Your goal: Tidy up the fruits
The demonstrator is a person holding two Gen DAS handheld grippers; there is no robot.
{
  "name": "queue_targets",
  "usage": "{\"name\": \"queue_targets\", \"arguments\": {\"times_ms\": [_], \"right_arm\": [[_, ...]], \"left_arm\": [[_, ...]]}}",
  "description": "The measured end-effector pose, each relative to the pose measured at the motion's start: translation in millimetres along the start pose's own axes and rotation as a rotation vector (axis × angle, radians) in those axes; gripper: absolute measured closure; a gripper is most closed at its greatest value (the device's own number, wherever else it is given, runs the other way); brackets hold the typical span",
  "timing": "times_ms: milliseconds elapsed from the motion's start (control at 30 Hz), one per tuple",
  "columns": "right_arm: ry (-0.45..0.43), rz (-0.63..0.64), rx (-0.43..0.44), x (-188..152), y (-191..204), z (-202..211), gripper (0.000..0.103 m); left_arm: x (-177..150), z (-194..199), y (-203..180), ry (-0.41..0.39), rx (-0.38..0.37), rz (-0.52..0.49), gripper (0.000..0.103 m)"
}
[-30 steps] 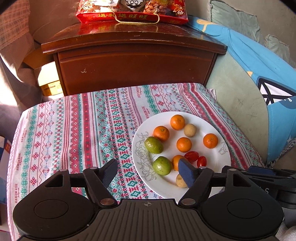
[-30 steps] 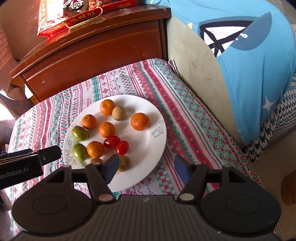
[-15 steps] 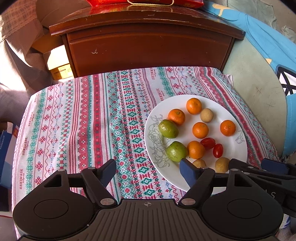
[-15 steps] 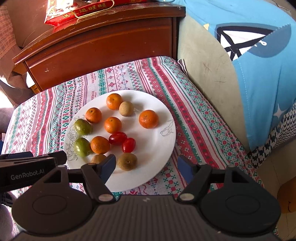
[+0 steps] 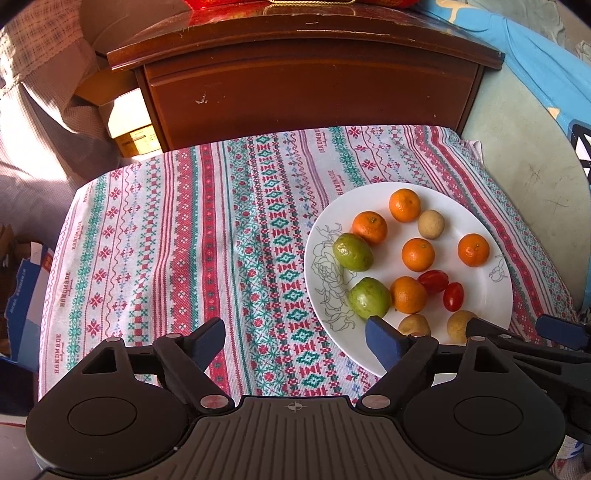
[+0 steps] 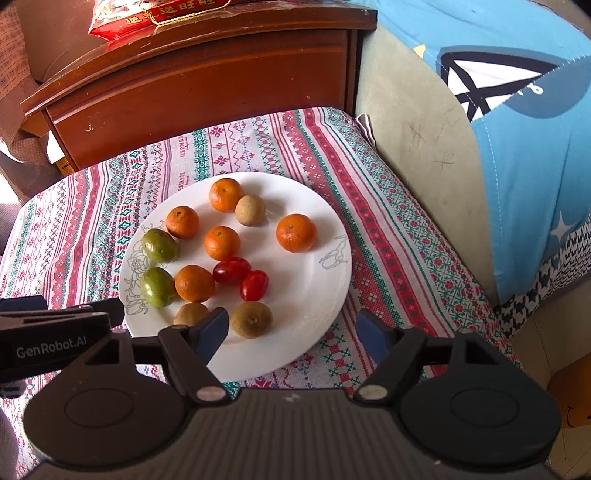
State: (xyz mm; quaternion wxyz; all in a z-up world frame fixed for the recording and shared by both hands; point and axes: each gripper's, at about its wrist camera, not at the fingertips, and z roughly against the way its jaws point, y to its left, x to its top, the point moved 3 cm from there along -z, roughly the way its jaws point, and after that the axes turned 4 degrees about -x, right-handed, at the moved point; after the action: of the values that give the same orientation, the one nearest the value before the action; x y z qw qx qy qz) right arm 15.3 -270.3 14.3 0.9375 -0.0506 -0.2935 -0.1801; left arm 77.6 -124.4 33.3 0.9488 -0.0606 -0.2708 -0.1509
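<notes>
A white plate on a patterned cloth holds several small oranges, two green fruits, two red cherry tomatoes and three brown round fruits. My left gripper is open and empty, above the cloth at the plate's near left edge. My right gripper is open and empty over the plate's near edge, its left finger beside a brown fruit. Each gripper shows at the edge of the other's view.
The striped cloth covers a low surface. A dark wooden cabinet stands behind it with a red package on top. A blue cushion lies to the right. A blue box sits at the far left.
Both grippers have moved forward and down toward the plate, so the plate and fruits appear larger and lower in both views. Both stay open.
</notes>
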Motion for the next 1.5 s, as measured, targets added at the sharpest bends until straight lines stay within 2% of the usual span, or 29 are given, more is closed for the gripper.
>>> {"name": "queue_targets", "arguments": {"times_ms": [667, 1500], "right_arm": [[0.015, 0.014, 0.003, 0.4, 2.1, -4.1, 0.025], [0.013, 0.019, 0.003, -0.3, 2.7, -4.6, 0.025]], "left_arm": [[-0.3, -2.9, -0.4, 0.01, 0.053, -0.02, 0.018], [-1.1, -1.9, 0.5, 0.007, 0.058, -0.015, 0.018]]}}
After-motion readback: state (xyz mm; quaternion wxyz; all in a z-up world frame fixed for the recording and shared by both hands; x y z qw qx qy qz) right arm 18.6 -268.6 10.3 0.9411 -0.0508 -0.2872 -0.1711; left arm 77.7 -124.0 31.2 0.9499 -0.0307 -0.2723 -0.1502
